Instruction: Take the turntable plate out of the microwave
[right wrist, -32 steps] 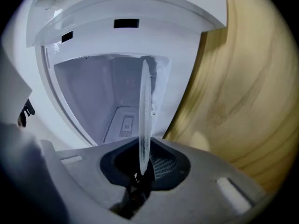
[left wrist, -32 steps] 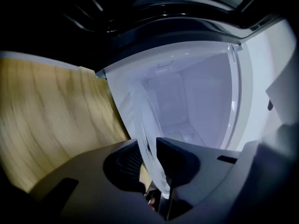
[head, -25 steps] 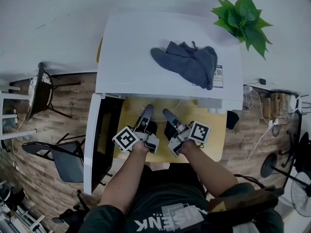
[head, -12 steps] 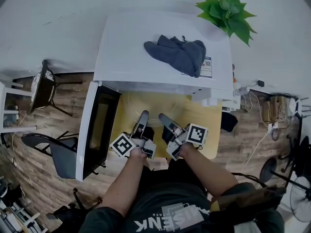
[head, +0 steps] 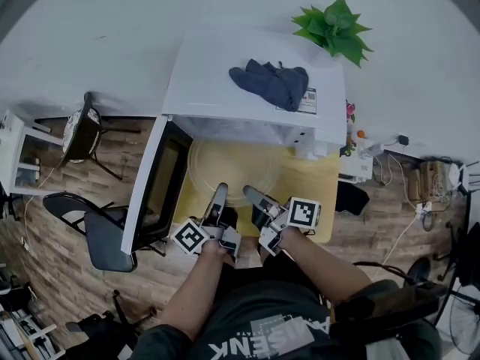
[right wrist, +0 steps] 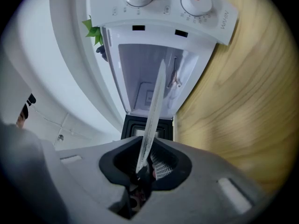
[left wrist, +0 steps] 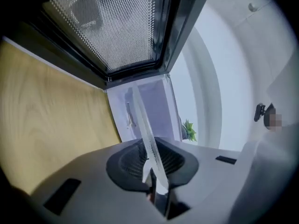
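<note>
Both grippers are on the turntable plate (head: pixel 229 169). The left gripper (head: pixel 220 192) and the right gripper (head: pixel 252 196) each have their jaws drawn nearly together, pinched on the plate's near rim and side by side. We judge the two-point hold is there to keep a wide, thin disc from tipping or twisting. In both gripper views the plate (left wrist: pixel 144 127) runs edge-on straight out from between the dark ribbed pads, so the grip looks square to the rim. The plate is clear glass, round and flat with a slightly raised edge, smooth and probably slippery, so a slack pinch could let it slide. It hangs roughly level above the yellow wood-grain tabletop (head: pixel 309 195), over its left-centre part. Its far rim lies close to the mouth of the microwave (head: pixel 251 70), and we cannot tell whether it is fully clear of the cavity. The microwave is a white box standing along the tabletop's back edge. Its door (head: pixel 160 184) has a dark mesh window and is swung wide past the left edge, which leaves the way out unobstructed. A crumpled grey cloth (head: pixel 270 85) lies on top of the microwave, and a green plant (head: pixel 331 25) stands behind its right corner. The right gripper view shows two white dials (right wrist: pixel 196 1) with orange marks.
</note>
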The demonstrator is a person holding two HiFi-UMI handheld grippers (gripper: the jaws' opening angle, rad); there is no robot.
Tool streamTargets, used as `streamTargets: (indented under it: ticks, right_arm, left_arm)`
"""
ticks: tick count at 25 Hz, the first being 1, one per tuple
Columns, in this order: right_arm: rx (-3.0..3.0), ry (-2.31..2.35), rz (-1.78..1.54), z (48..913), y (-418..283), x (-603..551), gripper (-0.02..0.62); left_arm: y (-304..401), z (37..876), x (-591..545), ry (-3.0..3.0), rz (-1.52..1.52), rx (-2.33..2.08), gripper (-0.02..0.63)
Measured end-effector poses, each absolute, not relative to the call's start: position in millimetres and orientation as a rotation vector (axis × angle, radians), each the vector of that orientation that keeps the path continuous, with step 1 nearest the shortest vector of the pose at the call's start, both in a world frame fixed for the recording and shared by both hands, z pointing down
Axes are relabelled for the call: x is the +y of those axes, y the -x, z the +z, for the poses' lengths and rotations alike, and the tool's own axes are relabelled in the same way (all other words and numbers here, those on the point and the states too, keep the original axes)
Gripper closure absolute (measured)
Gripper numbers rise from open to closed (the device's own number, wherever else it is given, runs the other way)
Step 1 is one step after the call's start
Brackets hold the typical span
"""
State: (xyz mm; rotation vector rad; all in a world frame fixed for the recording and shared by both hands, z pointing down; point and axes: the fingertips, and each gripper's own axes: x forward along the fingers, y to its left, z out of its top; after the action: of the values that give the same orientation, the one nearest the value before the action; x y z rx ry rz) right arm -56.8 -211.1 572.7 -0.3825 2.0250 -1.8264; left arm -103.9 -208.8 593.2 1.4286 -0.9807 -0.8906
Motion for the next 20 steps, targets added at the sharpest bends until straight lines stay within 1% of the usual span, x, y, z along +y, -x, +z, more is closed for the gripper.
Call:
streamTargets:
  ticks: [4, 8, 20]
  right_arm:
    - [2.041, 0.373, -1.819, 554, 62, -189, 0.541]
    - [2.06, 0.474, -1.812, 548, 63, -170, 0.541]
    - [2.142, 0.359, -1.652, 456, 75, -125, 0.541]
  left_arm:
    - [108, 577, -186, -1.431, -0.864, -0.969, 0.56]
    - [113, 559, -170, -1.472, -0.818, -0.925, 0.557]
    - [121, 476, -127, -1.576, -0.788, -0.836, 0.557]
